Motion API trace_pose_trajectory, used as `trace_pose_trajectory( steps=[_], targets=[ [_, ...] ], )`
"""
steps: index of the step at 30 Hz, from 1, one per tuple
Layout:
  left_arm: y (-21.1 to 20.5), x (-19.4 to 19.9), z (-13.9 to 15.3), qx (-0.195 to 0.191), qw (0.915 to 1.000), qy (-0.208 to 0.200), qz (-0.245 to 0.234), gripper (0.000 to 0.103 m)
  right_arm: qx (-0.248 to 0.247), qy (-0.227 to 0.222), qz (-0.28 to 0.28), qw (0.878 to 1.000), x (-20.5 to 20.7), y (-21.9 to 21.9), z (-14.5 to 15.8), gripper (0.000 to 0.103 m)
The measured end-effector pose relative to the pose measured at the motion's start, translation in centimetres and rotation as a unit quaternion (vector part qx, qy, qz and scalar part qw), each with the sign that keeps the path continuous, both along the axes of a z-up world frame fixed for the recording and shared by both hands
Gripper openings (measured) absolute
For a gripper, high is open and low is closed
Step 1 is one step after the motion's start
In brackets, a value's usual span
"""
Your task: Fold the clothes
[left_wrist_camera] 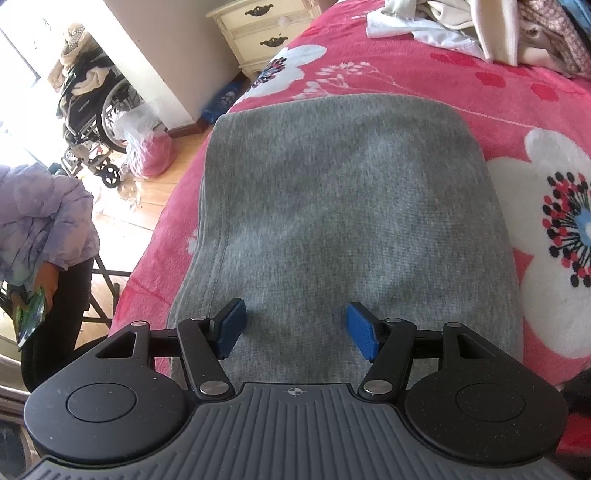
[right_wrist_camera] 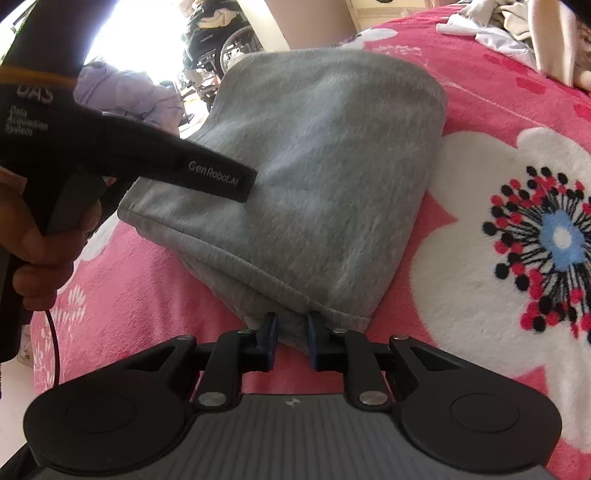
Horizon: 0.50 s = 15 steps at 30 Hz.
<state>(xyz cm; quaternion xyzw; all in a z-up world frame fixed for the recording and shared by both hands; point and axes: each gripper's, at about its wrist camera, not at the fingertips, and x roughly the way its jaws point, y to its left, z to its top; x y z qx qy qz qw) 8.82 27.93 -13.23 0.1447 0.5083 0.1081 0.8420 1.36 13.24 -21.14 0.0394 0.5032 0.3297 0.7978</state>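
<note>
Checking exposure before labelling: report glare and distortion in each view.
Left wrist view: window area at far left blown out white, bed edge bowed by fisheye, folded grey fleece garment evenly lit. Right wrist view: top-left backlight glare, left gripper silhouetted dark.

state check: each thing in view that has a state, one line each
gray garment: folded into a thick rectangle, lying flat on the bed
left gripper: open, over the garment, gripping nothing
right gripper: shut on the garment's near hem corner
pink floral blanket: spread over the bed, under the garment
pile of clothes: unfolded, heaped at the far side
nightstand drawers: closed
</note>
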Motion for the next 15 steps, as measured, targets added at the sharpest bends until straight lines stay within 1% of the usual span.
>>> trace_pose_trajectory(
  steps=[7,15],
  targets=[
    [-0.06,0.11,0.0,0.002,1.0,0.004,0.0,0.062,0.015,0.004,-0.006,1.0,-0.07,-0.44,-0.17,0.019],
    [-0.19,0.14,0.0,0.005,1.0,0.005,0.0,0.063,0.019,0.001,-0.006,1.0,-0.39,-0.55,-0.39,0.019]
  ],
)
